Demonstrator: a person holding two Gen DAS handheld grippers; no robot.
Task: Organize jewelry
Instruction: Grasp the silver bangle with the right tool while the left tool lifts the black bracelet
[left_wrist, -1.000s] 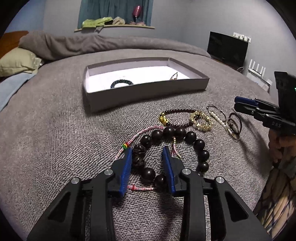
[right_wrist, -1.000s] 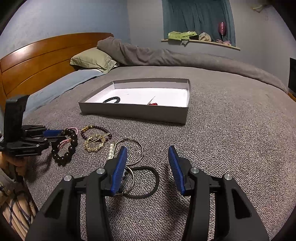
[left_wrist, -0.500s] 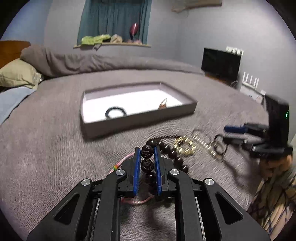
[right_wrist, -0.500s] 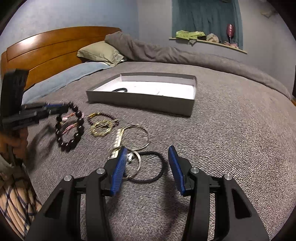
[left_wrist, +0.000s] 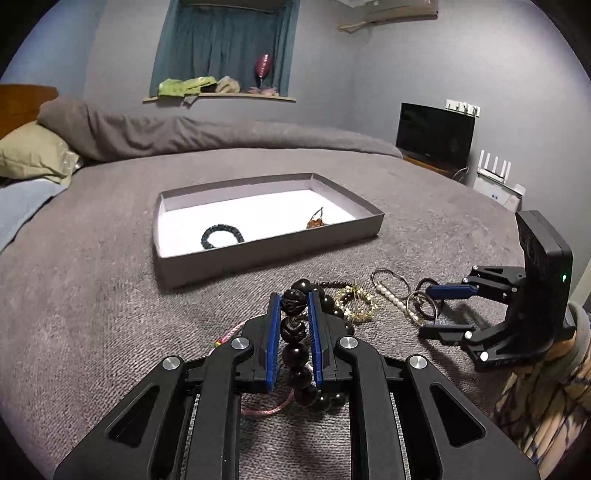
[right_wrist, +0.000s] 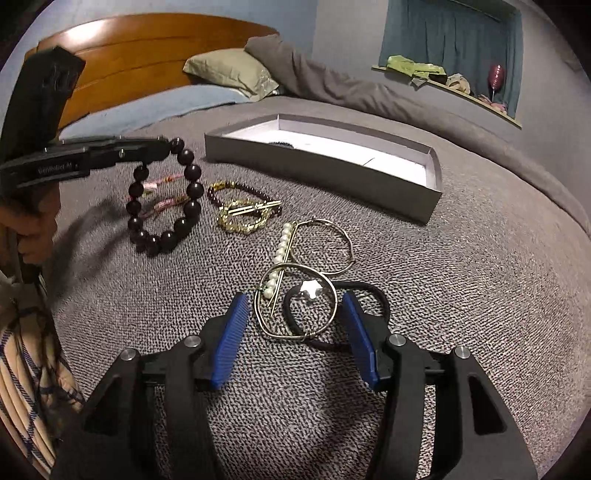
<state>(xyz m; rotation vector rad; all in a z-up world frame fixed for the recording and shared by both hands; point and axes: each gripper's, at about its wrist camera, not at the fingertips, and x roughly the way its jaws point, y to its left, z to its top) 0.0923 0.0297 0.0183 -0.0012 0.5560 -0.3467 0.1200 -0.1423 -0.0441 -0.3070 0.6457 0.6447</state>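
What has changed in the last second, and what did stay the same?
The left hand-held gripper closed on the big dark bead bracelet and lifted it partly off the bed. The right hand-held gripper moved over the wire hoops, and its jaws have just been opening; nothing is gripped yet. The box and the gold bracelet stayed in place.

Small amber trinket (left_wrist: 316, 222) in the tray (left_wrist: 258, 254) too tiny to identify, dark bracelet (right_wrist: 280, 144) mostly hidden behind its wall.
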